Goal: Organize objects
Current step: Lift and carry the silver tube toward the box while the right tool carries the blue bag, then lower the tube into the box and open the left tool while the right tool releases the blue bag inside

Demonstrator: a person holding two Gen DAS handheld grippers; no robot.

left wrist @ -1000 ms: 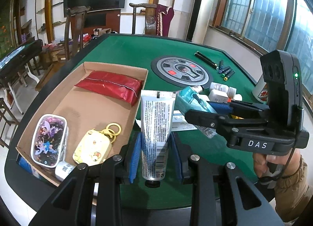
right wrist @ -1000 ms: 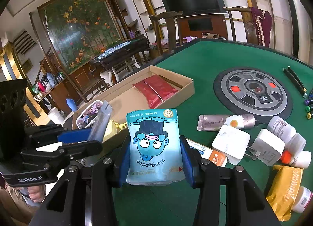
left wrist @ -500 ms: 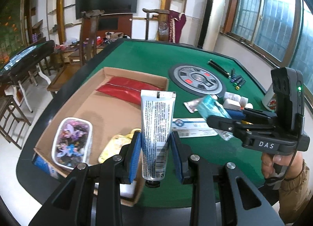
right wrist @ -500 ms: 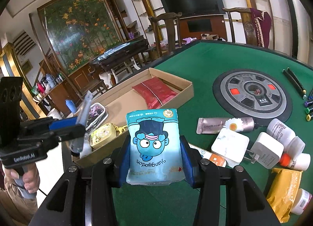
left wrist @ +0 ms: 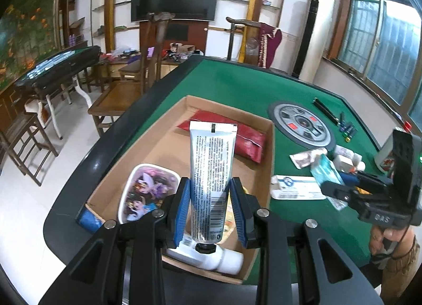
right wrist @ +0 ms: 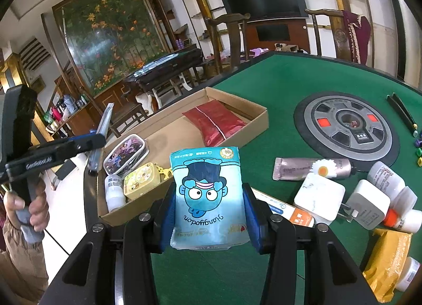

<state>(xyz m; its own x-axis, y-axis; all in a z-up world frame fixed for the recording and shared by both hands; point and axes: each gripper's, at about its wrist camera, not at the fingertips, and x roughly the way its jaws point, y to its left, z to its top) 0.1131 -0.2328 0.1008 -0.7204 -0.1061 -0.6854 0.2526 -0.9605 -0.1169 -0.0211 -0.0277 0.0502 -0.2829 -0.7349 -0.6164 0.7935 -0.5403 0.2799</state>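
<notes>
The tube (left wrist: 211, 181) is standing cap-down, clamped between the left gripper (left wrist: 211, 210) pads, hanging above the near end of the cardboard box (left wrist: 273, 152) on the green table (left wrist: 237, 86). The right gripper (right wrist: 209, 222) is squeezing a blue packet (right wrist: 208, 199) over the table's near edge.

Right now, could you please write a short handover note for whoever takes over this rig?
Left tongs: shut on the silver tube, held above the cardboard box.
Right tongs: shut on the blue cartoon pack, over the green table.
Done: red pouch, purple case, yellow case and white bottle lie in the box.
Left: drop in tube and pack, then the chargers, bottles, flower tube and yellow packet on the table.
</notes>
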